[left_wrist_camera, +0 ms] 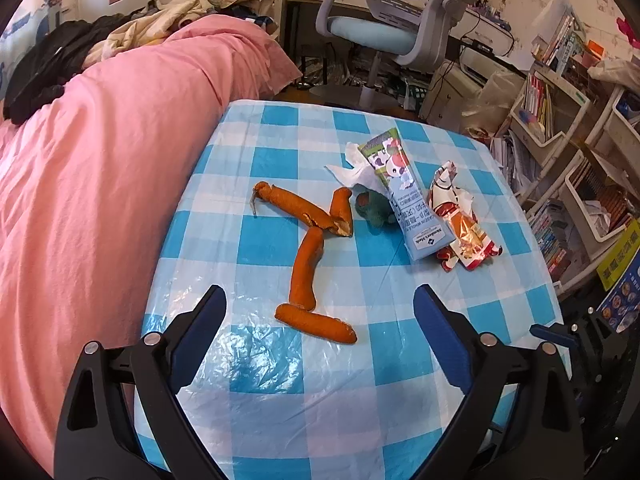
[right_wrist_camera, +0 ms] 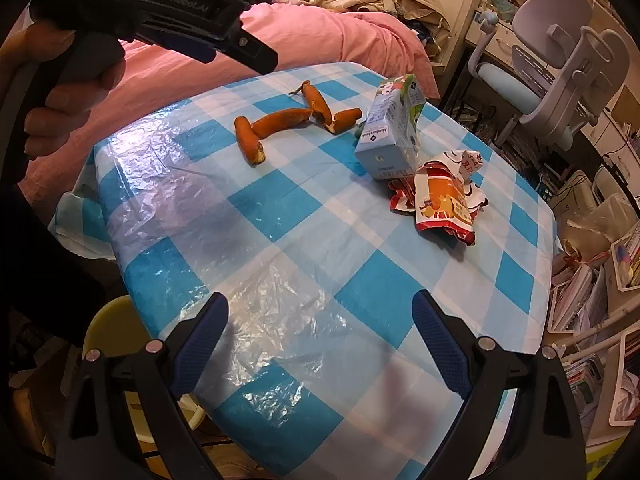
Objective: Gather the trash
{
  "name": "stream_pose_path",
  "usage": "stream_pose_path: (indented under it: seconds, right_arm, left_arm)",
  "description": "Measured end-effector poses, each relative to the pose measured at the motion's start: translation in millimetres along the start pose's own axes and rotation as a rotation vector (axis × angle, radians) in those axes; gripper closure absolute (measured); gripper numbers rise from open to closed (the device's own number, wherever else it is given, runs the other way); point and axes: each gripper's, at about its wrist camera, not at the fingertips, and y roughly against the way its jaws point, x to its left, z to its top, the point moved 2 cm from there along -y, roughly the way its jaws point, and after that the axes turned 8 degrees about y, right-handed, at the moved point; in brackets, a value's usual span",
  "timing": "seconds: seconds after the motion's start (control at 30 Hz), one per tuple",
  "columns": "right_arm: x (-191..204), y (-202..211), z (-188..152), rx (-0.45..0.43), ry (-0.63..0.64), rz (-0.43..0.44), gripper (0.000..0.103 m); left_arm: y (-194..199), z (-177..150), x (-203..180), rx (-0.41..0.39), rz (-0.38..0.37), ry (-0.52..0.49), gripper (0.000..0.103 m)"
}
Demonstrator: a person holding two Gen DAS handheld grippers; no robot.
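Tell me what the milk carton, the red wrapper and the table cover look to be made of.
Milk carton: printed coated cardboard, going by its crisp folded edges.
Red wrapper: thin glossy plastic film, crumpled, with glints.
Table cover: checked sheet under thin clear plastic, wrinkled and shiny.

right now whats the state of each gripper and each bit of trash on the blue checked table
left gripper: open, empty, above the table
right gripper: open, empty
curled orange peel strips: lying loose on the cloth
blue and green milk carton: on its side
red and white snack wrapper: torn open, crumpled beside the carton
white tissue: crumpled, partly under the carton
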Motion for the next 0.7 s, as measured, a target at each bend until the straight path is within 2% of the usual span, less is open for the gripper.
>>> stream_pose_path:
  seconds: [0.5, 0.7]
  right_arm:
    - [2, 4, -2, 0.000, 0.016, -0.004, 0.014]
    - [1, 4, -2, -0.004, 0.015, -0.004, 0.014]
  left_arm:
    - [-3, -5, -2, 0.018, 0.019, -0.041, 0.012]
    - [-4, -2, 18, 0.045, -0.010, 0.014, 0.012]
